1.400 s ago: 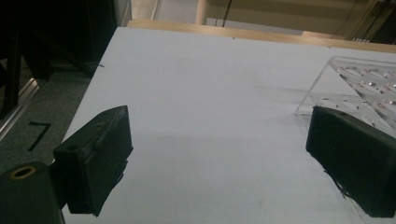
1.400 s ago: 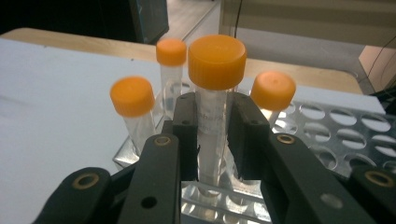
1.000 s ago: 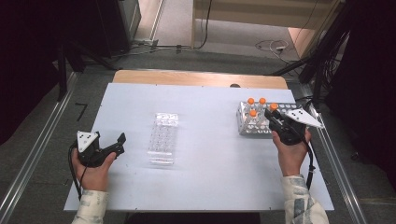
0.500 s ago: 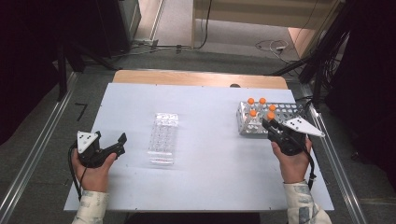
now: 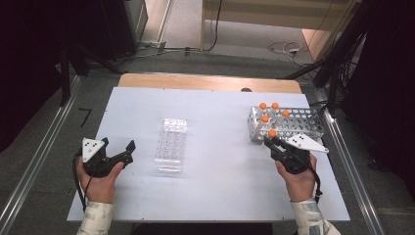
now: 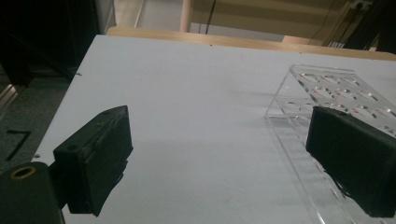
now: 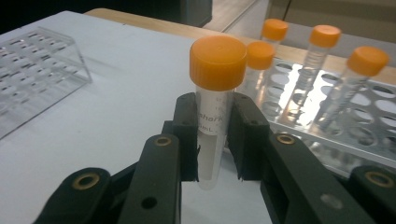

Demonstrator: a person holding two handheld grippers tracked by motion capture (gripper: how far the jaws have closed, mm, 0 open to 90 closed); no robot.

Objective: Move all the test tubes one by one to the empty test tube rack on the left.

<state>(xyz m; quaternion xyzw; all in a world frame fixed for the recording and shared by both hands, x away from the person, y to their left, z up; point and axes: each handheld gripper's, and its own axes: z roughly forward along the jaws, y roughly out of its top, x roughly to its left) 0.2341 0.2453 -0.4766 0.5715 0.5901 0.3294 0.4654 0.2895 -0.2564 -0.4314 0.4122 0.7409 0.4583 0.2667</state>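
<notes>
My right gripper (image 7: 215,126) is shut on a clear tube with an orange cap (image 7: 217,63), held upright just in front of the metal rack (image 5: 298,121). In the high view that gripper (image 5: 270,140) sits at the rack's near left corner, the held tube's cap (image 5: 272,132) showing above its jaws. Several more orange-capped tubes (image 7: 322,51) stand in the rack. A clear acrylic rack (image 5: 171,144) lies at the table's middle. My left gripper (image 5: 128,150) rests on the table to its left, jaws open and empty, one pad (image 6: 348,165) in front of the clear rack (image 6: 327,93).
The white table (image 5: 215,107) has a wooden strip along its far edge. Aluminium rails run along both sides of the table. Cables lie on the floor beyond. Open tabletop lies between the clear rack and the metal rack.
My right gripper has drawn back toward the near edge and slightly left, bringing the orange-capped tube away from the metal rack. The left hand has stayed put.
</notes>
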